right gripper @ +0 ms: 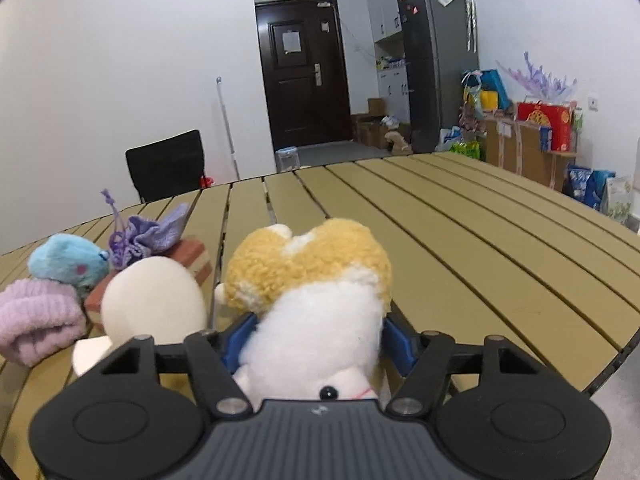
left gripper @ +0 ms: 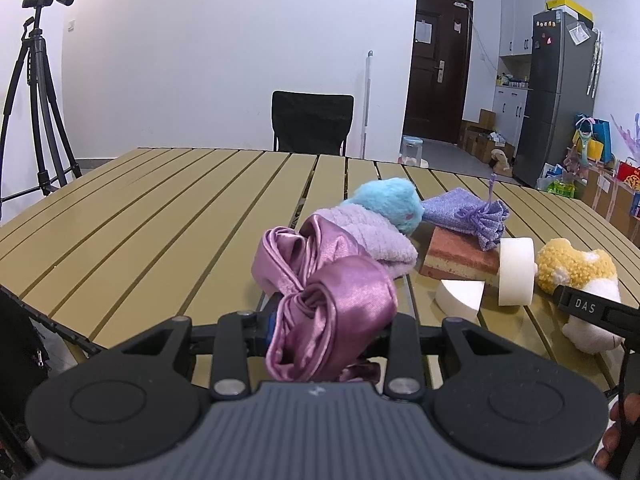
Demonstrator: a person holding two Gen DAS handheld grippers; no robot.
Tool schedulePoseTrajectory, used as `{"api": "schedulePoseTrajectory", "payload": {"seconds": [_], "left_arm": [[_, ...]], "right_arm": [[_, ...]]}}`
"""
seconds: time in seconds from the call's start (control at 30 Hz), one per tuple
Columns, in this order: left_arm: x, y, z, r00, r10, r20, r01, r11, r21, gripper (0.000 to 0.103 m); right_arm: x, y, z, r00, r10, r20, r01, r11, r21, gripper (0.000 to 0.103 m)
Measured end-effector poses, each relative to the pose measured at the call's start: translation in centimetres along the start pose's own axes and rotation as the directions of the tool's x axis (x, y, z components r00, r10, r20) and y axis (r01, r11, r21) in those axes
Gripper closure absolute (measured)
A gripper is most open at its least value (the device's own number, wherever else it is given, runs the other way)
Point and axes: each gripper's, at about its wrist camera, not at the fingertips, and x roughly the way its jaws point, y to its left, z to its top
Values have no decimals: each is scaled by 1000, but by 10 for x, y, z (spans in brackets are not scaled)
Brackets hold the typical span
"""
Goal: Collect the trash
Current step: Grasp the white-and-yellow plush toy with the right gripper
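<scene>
My left gripper (left gripper: 328, 320) is shut on a shiny purple satin cloth (left gripper: 328, 304), bunched between its fingers over the slatted table (left gripper: 160, 216). My right gripper (right gripper: 316, 336) is shut on a yellow and white plush toy (right gripper: 316, 280), which also shows in the left wrist view (left gripper: 576, 268) with the right gripper (left gripper: 592, 312) on it. Beside them lies a pile: a lilac fuzzy cloth (left gripper: 372, 236), a blue plush (left gripper: 388, 200), a purple drawstring pouch (left gripper: 472, 216), a red-brown sponge block (left gripper: 460, 256) and white foam pieces (left gripper: 516, 272).
A black chair (left gripper: 312, 120) stands at the table's far side. A tripod (left gripper: 36, 92) stands at the left. A dark door (right gripper: 304, 72), a fridge (right gripper: 436, 60) and boxes and bags (right gripper: 536, 128) line the back right of the room.
</scene>
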Motion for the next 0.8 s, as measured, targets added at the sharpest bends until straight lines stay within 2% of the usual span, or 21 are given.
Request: {"api": "schedulePoseTrajectory", "payload": {"seconds": [0.1,0.2,0.47,0.6,0.8], "left_arm": [[0,2,0,1000,2,2,-2,1000,-2,68],[-2,3,0,1000,2,9,-2,1000,1,68],[-17,5,-3,999,-11,32,10,1000,10,68],[-30,5,-5,999,-21,47,20,1000,19,68],[-57,5,-10,997,-46,64,44,999,31,68]], "right_arm": [[3,1,-2,1000,-3,19,3,1000,-17,40],[2,2,-2,1000,6,26,-6,1000,-27,49],[-14,-16,-2,998,35,57,-37,999,24,51],[-32,-25,-3,994,74,75,-77,996,38,51],[-80,-29,-3,984,132,121,-132,991,-7,51]]}}
